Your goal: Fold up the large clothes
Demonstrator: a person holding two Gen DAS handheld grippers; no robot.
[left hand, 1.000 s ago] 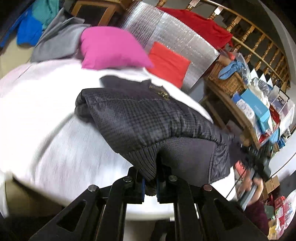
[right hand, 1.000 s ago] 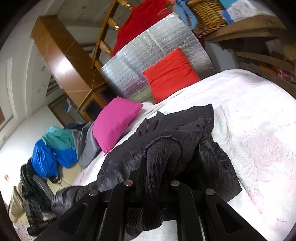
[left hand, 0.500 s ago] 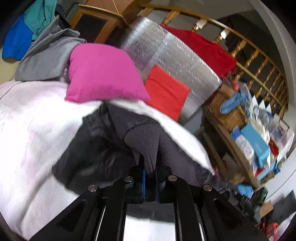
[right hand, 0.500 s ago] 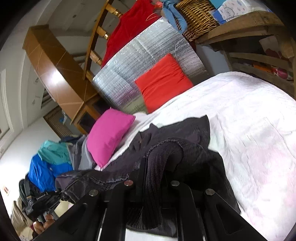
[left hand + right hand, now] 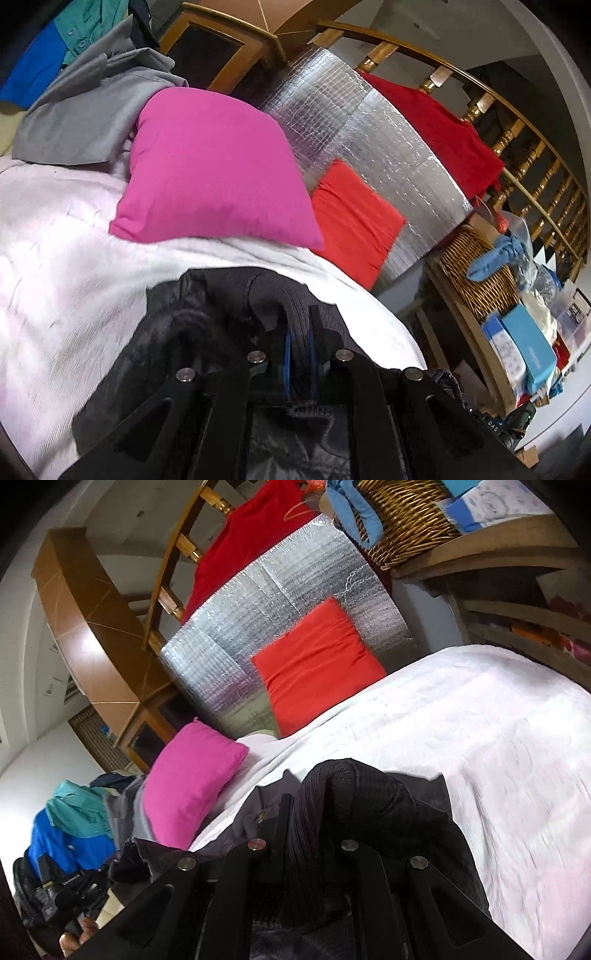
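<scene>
- A big bed with a white blanket (image 5: 480, 738) fills most of both views. The blanket looks a little pink in places.
- A shiny silver board (image 5: 369, 133) stands at the far end of the bed, in front of a wooden railing (image 5: 517, 110).
- A dark jacket (image 5: 388, 805) lies bunched up on the near part of the blanket, right in front of both grippers. It has a ribbed knit edge and a smoother dark body.
- A pink pillow (image 5: 210, 177) sits on the bed past the jacket, near the far end.
- A grey cloth (image 5: 85, 118) lies in a heap beside the pink pillow. Blue and teal clothes (image 5: 70, 823) are piled next to it.
- A red cloth (image 5: 443, 129) hangs over the railing above the silver board.
- An orange-red pillow (image 5: 317, 664) leans on the silver board, to the side of the pink one.
- A woven basket (image 5: 480, 273) sits on a wooden shelf beside the bed, with a blue rag on it.
- The left gripper (image 5: 298, 354) is squeezed tight on a ribbed fold of the jacket. The cloth sticks up between its two blue pads.
- The right gripper (image 5: 306, 834) is also squeezed tight on the jacket. A ribbed strip runs down between its fingers.
</scene>
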